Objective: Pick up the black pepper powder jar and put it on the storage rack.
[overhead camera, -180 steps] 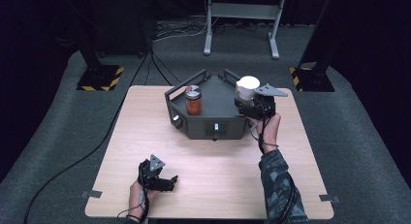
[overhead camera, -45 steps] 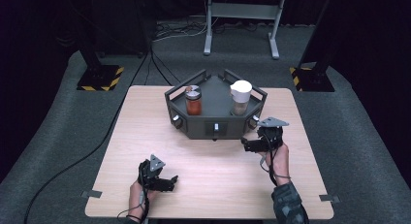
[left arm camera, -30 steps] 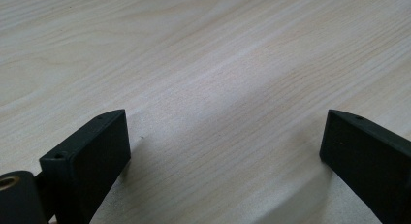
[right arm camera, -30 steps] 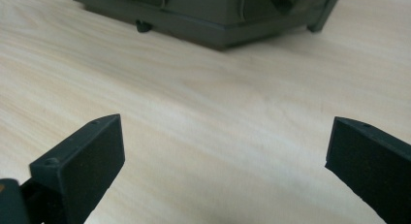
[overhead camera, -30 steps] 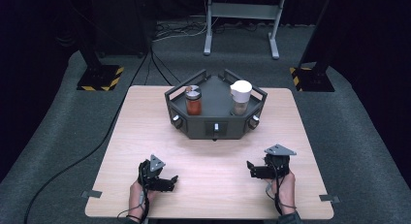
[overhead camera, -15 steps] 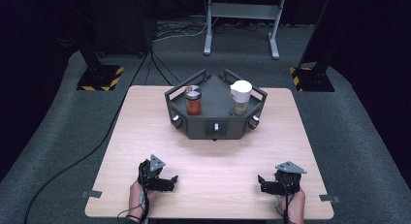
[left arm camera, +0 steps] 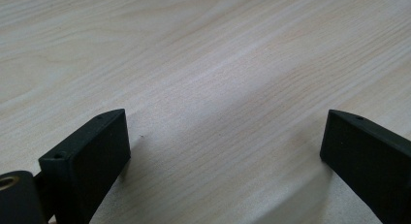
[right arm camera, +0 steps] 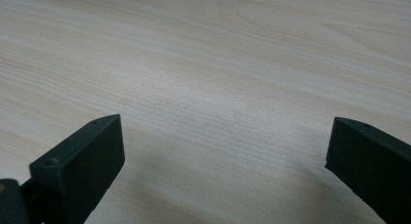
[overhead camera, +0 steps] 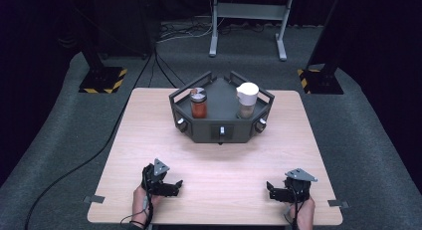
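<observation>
The room is dark, with grey carpet, and in it stands a pale wooden table (overhead camera: 219,155). At its far side sits a dark grey metal tray with handles (overhead camera: 221,133). In the tray stand a glass jar of red stuff (overhead camera: 198,108) on the left and a clear jar with a white lid (overhead camera: 246,99) on the right. The left gripper (overhead camera: 169,185) and right gripper (overhead camera: 272,189) rest near the front edge, well apart from the tray, jaws wide open, holding nothing. I think both jars are in place, so the best thing is to keep both hands low and quiet

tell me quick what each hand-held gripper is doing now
Left hand-held gripper: open, holding nothing, low over the table.
Right hand-held gripper: open, holding nothing.
</observation>
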`<state>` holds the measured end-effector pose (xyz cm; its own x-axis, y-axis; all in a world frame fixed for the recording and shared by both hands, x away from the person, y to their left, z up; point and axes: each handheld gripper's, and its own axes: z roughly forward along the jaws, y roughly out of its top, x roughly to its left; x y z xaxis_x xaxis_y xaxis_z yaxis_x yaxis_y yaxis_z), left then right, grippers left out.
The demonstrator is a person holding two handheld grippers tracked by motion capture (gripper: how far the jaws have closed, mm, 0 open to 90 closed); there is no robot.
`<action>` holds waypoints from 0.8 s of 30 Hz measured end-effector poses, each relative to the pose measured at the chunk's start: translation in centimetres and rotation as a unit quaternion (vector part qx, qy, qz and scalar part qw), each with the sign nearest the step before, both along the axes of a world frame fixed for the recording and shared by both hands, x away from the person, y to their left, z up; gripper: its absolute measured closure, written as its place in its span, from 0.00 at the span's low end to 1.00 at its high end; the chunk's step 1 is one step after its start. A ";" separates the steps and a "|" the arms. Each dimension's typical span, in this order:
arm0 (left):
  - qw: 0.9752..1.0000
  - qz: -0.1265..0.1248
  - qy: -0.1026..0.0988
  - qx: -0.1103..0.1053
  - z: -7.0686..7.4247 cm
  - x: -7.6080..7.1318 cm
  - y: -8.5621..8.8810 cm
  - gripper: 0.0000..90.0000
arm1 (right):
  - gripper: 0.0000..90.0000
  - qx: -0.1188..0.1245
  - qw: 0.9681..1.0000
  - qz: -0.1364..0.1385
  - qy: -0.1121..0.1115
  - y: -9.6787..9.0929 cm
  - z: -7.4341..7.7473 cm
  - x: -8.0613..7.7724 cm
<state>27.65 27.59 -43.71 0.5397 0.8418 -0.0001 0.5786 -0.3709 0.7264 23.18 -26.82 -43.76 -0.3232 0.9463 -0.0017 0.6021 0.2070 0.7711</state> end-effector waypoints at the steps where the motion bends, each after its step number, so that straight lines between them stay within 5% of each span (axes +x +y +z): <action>1: 1.000 0.000 0.000 0.001 0.0 0.0 0.0 0.04 | 0.00 -0.004 1.000 0.000 0.001 0.1 0.0 0.1; 24: 1.000 0.001 -0.001 0.000 0.0 0.0 0.0 0.04 | 0.00 -0.015 1.000 0.000 0.001 0.4 0.1 0.3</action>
